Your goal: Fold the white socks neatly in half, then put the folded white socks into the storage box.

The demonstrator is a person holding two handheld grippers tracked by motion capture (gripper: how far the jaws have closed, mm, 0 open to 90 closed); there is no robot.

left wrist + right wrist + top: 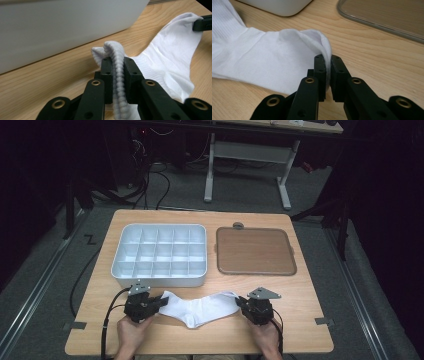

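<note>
In the high view, a white sock (pixel 200 307) lay stretched across the near part of the table (pixel 310 290), between the left gripper (pixel 161 301) and the right gripper (pixel 241 302), each held in one of the person's hands. Its long axis ran side to side from one set of jaws to the other, with the heel bulging toward the person; a white compartment tray (pixel 160 254) and a brown lid (pixel 255 251) sat beyond it, well apart from the jaws. In the left gripper view, the jaws were nearly together and clamped on the ribbed cuff (pixel 117 75), which stood up between them as a folded ridge, while the rest of the sock (pixel 172 57) spread away ahead and to the right toward the other gripper's tip (pixel 203 22); the wall of the tray (pixel 62 27) rose just beyond. In the right gripper view, the jaws were likewise narrow and pinched the toe end (pixel 325 53), the sock (pixel 262 62) fanning out to the left of them, the lid (pixel 387 17) lying ahead on the right. Judging by this, the step in hand was holding the sock taut by both ends; the next move probably called for bringing one end over to the other to fold it, keeping both grips firm so the cloth would not slip.
</note>
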